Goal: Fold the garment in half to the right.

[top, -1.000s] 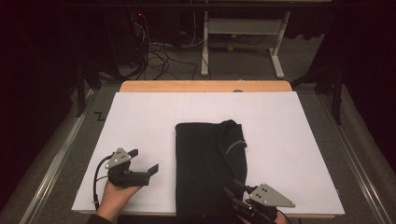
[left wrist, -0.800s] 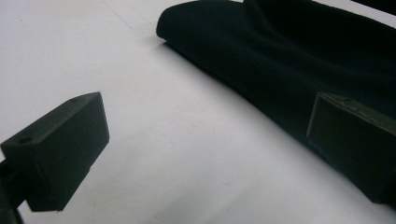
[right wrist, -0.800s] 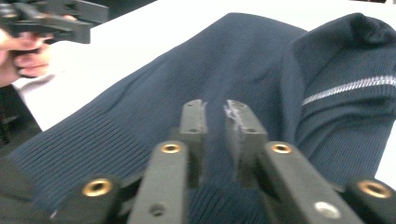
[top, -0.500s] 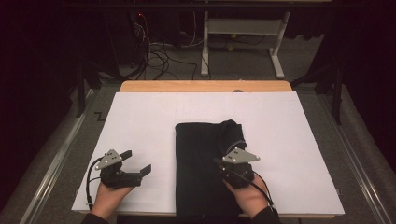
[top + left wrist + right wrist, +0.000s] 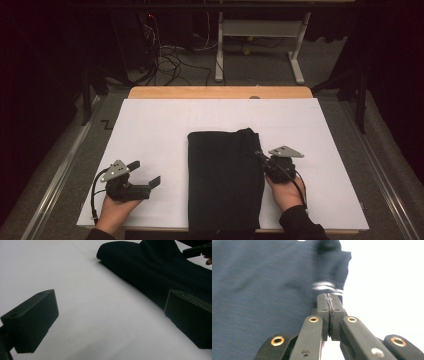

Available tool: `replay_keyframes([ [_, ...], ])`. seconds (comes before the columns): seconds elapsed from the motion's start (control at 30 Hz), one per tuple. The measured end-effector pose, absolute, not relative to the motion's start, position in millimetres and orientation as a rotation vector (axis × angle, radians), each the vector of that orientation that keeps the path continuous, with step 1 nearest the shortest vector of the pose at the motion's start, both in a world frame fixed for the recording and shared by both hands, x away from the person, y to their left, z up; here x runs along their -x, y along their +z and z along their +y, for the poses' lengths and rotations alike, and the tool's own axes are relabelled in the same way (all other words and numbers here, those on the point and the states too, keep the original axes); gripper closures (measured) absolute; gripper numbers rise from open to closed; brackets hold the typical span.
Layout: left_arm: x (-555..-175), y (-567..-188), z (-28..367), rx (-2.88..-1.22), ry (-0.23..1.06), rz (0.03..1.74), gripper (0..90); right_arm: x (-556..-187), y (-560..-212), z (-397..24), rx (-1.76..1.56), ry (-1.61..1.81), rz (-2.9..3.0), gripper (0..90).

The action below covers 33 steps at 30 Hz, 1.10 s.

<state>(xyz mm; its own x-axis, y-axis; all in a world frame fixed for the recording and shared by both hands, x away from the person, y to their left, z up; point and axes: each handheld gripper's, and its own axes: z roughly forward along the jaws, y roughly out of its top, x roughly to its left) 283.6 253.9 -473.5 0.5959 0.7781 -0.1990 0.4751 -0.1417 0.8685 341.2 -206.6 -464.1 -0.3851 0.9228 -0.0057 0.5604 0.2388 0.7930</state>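
Right gripper [image 5: 261, 158] is clamped on the right edge of the folded dark garment [image 5: 225, 180] — its jaws have just been closing, with a thin layer of cloth caught between them.

In the right gripper view the jaws are pressed flat together on the fabric's edge beside a pale striped band [image 5: 324, 286], and the cloth there is lifted a little off the surface. The garment is laid as a tall folded rectangle in the middle of the white sheet [image 5: 150, 130], near the person's edge of the table [image 5: 220, 92]. Well to its left, the left gripper [image 5: 146, 175] is held low over the bare sheet — its jaws are spread wide with nothing between them, and the garment's near corner is seen just beyond its right jaw.
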Motion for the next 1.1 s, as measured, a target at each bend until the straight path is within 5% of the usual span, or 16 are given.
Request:
replay_keyframes([
  [0.5, -287.1, -473.7, 262.7, -1.758, 0.397, 1.043, 0.0, -292.7, -460.6, -295.0, -1.352, 1.189, 1.861, 85.2],
  [0.67, -286.5, -472.2, 260.1, -1.752, 0.409, 1.034, 0.0, -271.4, -457.5, -305.8, -1.286, 1.366, 1.846, 50.8],
  [0.9, -285.7, -471.4, 255.1, -1.775, 0.416, 1.003, 0.0, -264.7, -454.8, -300.8, -1.202, 1.415, 1.825, 16.5],
  [1.03, -284.6, -470.8, 253.9, -1.784, 0.411, 0.984, 0.0, -263.7, -453.5, -294.9, -1.188, 1.404, 1.791, 0.2],
  [1.1, -283.8, -470.1, 253.8, -1.781, 0.415, 0.984, 0.0, -262.4, -452.4, -293.1, -1.185, 1.404, 1.784, 0.1],
])
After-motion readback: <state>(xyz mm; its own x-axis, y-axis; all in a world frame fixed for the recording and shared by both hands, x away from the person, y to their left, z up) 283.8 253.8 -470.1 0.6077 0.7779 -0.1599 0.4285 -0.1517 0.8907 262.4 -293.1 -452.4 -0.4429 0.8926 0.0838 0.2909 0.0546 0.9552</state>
